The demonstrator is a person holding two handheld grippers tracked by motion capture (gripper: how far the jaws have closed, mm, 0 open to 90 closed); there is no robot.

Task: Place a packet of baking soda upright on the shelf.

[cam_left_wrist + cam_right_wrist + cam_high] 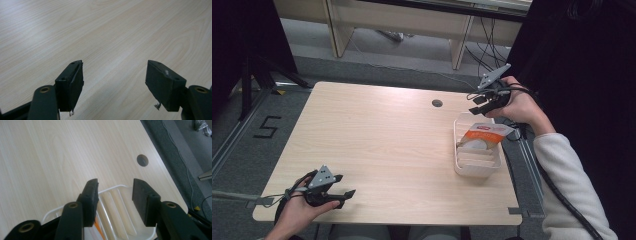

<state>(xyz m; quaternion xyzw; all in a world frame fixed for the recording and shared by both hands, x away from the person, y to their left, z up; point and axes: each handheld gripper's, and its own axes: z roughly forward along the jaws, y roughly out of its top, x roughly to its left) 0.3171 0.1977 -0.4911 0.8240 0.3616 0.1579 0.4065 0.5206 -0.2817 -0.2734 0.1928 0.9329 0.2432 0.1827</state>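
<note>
A white ribbed tray (492,169) stands near the table's right edge. An orange and white packet (482,137) lies tilted across its far half. My right gripper (473,105) hovers just beyond the tray's far end, held in a hand with a pale sleeve. In the right gripper view its jaws (115,182) are open above the tray's rim (112,188) with nothing between them, and a sliver of the orange packet (98,226) shows below the left jaw. My left gripper (346,184) rests at the table's near left corner, open (113,65) over bare wood.
The light wooden table (382,135) has a round cable hole (437,103) just left of the right gripper, also seen as the hole (142,160) in the right gripper view. Cables (484,45) and desk legs lie on the floor beyond the far edge.
</note>
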